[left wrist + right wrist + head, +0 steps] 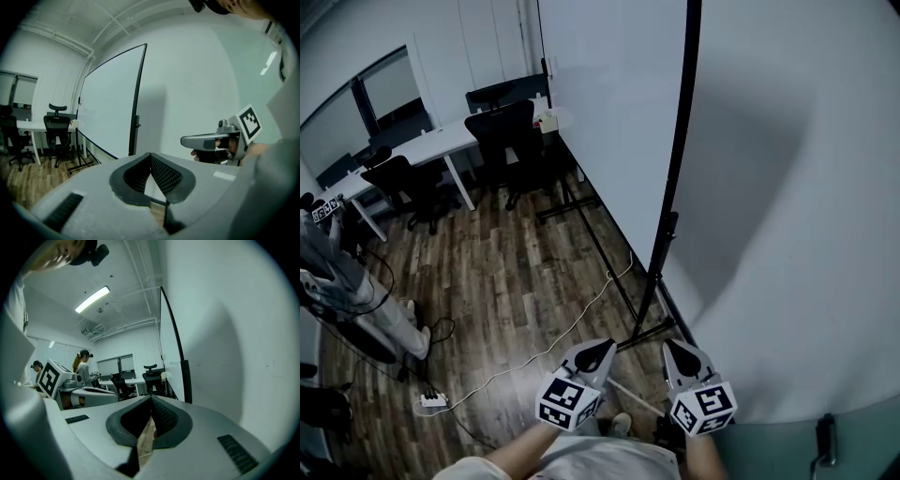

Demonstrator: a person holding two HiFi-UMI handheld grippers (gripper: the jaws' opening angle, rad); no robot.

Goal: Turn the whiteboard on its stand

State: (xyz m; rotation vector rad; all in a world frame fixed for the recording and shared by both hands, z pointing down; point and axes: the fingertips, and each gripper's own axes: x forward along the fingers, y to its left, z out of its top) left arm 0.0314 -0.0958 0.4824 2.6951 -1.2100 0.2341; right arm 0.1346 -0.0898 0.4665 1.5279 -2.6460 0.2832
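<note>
The whiteboard (pixel 609 122) is a tall white panel in a thin black frame, standing close along the wall. Its near edge is carried by a black stand post (pixel 663 246) with floor feet (pixel 649 328). My left gripper (pixel 598 351) and right gripper (pixel 684 351) are low in the head view, side by side just short of the stand's near foot, touching nothing. Both are shut and hold nothing. The left gripper view shows its shut tips (pixel 150 155) pointing toward the board (pixel 110 108). In the right gripper view the shut tips (pixel 151 398) point past the board's near post (pixel 186 380).
The pale wall (pixel 806 187) runs along the right. A white cable (pixel 553 342) crosses the wooden floor to a power strip (pixel 432 401). White desks (pixel 431 145) with black office chairs (pixel 502 131) stand at the back left. A person (pixel 337 281) stands at the left edge.
</note>
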